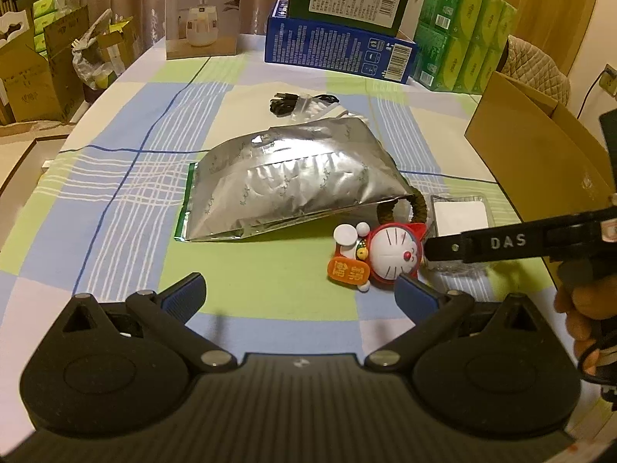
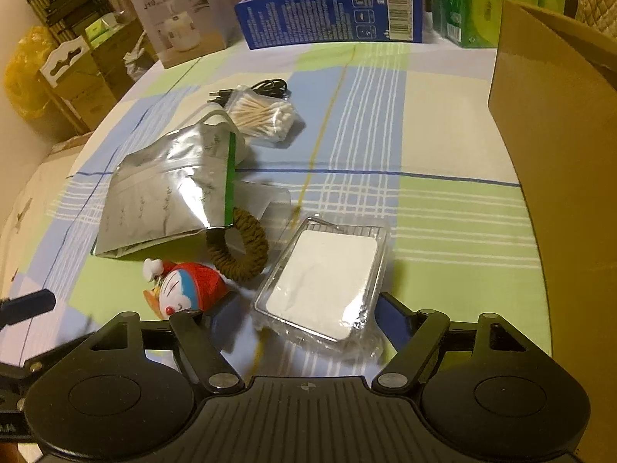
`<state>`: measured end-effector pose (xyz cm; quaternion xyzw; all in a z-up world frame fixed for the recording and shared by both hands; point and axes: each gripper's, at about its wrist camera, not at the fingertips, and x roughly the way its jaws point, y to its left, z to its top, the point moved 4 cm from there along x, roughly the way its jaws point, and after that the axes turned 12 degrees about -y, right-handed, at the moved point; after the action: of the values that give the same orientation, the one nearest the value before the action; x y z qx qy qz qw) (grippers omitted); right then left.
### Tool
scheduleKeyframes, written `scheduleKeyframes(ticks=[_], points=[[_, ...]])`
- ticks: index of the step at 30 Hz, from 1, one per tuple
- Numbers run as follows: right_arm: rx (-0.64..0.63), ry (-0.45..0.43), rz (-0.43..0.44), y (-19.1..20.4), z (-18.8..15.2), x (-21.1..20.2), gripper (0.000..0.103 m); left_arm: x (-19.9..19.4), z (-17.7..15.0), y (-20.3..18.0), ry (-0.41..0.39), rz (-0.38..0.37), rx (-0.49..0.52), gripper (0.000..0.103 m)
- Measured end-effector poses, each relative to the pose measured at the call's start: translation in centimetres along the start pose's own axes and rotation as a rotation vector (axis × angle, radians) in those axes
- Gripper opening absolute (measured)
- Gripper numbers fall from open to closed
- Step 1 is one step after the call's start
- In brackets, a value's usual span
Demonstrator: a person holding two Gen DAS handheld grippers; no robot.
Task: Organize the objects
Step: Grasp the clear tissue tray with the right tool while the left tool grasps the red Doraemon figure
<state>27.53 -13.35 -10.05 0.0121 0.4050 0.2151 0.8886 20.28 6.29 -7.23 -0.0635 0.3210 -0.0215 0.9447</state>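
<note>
Right gripper (image 2: 287,314) spread wide around the clear plastic clamshell with the white pad (image 2: 324,281) at lower centre – pads not pressing yet (long axis running up-frame, slightly tilted). Left gripper (image 1: 300,289) open too, empty – red-and-white cat figurine (image 1: 380,256) just ahead, lower right.

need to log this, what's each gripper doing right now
left gripper: open, holding nothing.
right gripper: open around the clear plastic box, not yet clamped.
</note>
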Motion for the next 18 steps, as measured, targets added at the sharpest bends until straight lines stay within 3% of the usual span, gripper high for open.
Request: scheduleKeyframes(ticks=[4,18], points=[[-0.017,0.010,0.017,-0.2,0.0,0.0,0.058,0.2,-0.3,-0.2,0.006,-0.003,-0.001,0.102],[-0.115,0.074,0.054,-2.5,-1.7,-3.3,0.057,1.5,-0.1,-3.6,0.008,-0.078,0.071,0.102]])
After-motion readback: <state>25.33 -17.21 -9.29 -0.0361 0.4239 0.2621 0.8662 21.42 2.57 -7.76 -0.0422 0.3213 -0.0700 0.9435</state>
